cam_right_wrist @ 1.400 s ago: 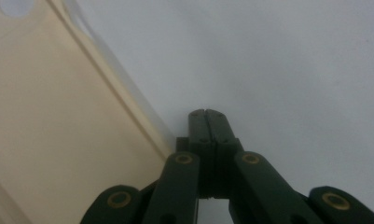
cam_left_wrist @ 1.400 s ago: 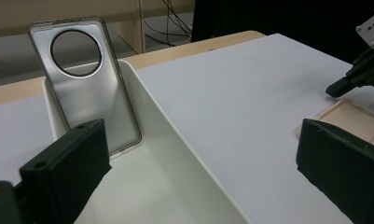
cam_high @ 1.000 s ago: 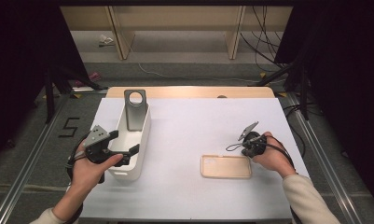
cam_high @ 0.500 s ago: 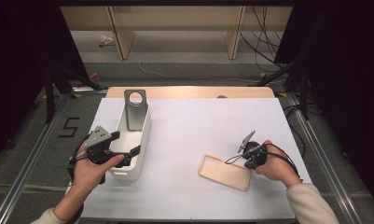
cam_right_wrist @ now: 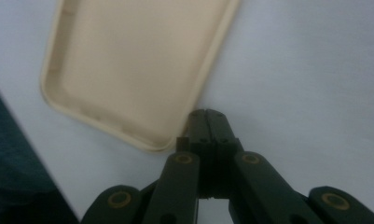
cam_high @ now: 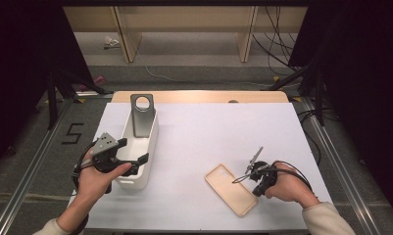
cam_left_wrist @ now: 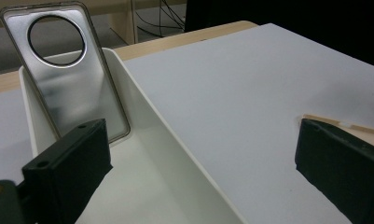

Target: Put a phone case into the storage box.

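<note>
A beige phone case (cam_high: pixel 232 188) lies open side up and askew on the white table, near the front right. My right gripper (cam_high: pixel 257 188) is shut, with nothing between its jaws. Its closed tips (cam_right_wrist: pixel 207 114) touch the corner rim of the beige case (cam_right_wrist: pixel 142 70). A grey phone case with a round hole (cam_high: pixel 142 115) leans upright at the far end of a white bin (cam_high: pixel 135 181). My left gripper (cam_high: pixel 135 152) is open and straddles the bin's right wall (cam_left_wrist: pixel 175 140), one jaw inside and one over the table. The pads do not press on the wall.
The table's wooden back edge (cam_high: pixel 199 96) runs behind the bin. Bare white surface spreads between the bin and the beige case. Cables and dark stand legs (cam_high: pixel 292 78) lie on the floor beyond the table. In the left gripper view, a strip of the beige case (cam_left_wrist: pixel 324 120) peeks over the right jaw.
My right gripper moved toward the table's front edge, and the beige case swung from lying crosswise to a diagonal. The left gripper and the bin kept still.
</note>
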`<action>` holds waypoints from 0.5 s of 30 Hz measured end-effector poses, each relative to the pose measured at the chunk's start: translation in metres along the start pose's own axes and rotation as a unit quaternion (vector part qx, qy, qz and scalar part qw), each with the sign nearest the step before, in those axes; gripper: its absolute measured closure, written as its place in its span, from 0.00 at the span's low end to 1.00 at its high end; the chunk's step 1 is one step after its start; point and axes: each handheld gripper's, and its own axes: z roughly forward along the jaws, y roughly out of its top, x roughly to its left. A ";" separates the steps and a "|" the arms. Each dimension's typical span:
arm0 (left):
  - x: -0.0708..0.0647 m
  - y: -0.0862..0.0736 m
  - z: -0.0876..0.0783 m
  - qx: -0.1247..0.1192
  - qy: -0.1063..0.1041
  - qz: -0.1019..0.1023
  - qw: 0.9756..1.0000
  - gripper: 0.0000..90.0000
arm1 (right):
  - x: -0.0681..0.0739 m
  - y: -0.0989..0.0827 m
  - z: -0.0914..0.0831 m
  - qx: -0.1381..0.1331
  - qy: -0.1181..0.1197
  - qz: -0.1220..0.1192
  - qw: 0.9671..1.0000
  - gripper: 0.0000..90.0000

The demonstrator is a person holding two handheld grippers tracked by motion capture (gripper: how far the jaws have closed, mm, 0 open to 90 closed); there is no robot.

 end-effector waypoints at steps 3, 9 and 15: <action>-0.001 0.000 0.000 0.001 0.000 0.001 1.000 0.03 | 0.011 0.004 0.003 0.000 0.014 0.005 1.000 1.00; -0.001 0.000 0.001 0.002 -0.002 0.003 1.000 0.03 | 0.021 0.013 0.006 0.000 0.035 0.042 0.999 1.00; -0.002 0.000 0.001 0.003 -0.003 0.004 1.000 0.04 | 0.027 0.018 0.010 -0.005 0.048 0.054 0.997 1.00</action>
